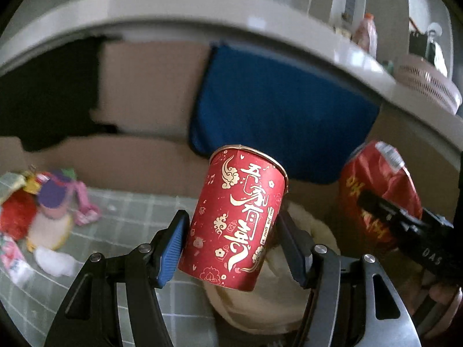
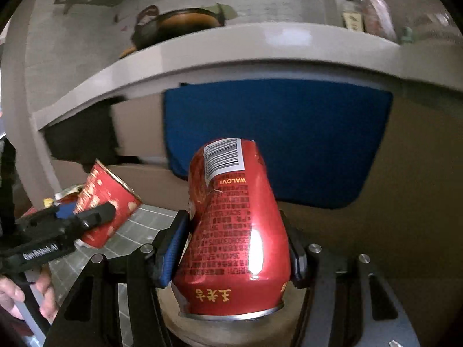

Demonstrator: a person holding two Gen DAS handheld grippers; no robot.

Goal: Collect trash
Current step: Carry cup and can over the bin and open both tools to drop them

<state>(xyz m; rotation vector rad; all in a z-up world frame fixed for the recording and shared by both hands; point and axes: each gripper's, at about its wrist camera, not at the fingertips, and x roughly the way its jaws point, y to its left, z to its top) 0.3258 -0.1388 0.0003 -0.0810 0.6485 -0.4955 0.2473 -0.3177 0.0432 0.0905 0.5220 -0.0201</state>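
Two pieces of trash are held up off the floor right now. The left gripper (image 1: 231,243) has its jaws squeezed on a red paper cup (image 1: 234,217) with gold writing. The cup leans a little and its open top points away. The right gripper (image 2: 235,245) has its jaws squeezed on a dented red can (image 2: 234,225), held upside down with the barcode at the far end. Each one shows up at the side of the other camera's view, so they are close together, side by side.

Under the grippers is something round and cream-colored (image 1: 289,297); I cannot tell if it is the bin. A bit farther, on the green checked mat (image 1: 139,211), lie some toys and wrappers (image 1: 43,202). Behind them are a blue cushion (image 1: 277,107) and brown cardboard (image 1: 150,84) under a gray table edge (image 1: 173,5).

I think picking up is done for these two things. Dropping them in a bin is still left, and the wrappers on the mat may need collecting too.
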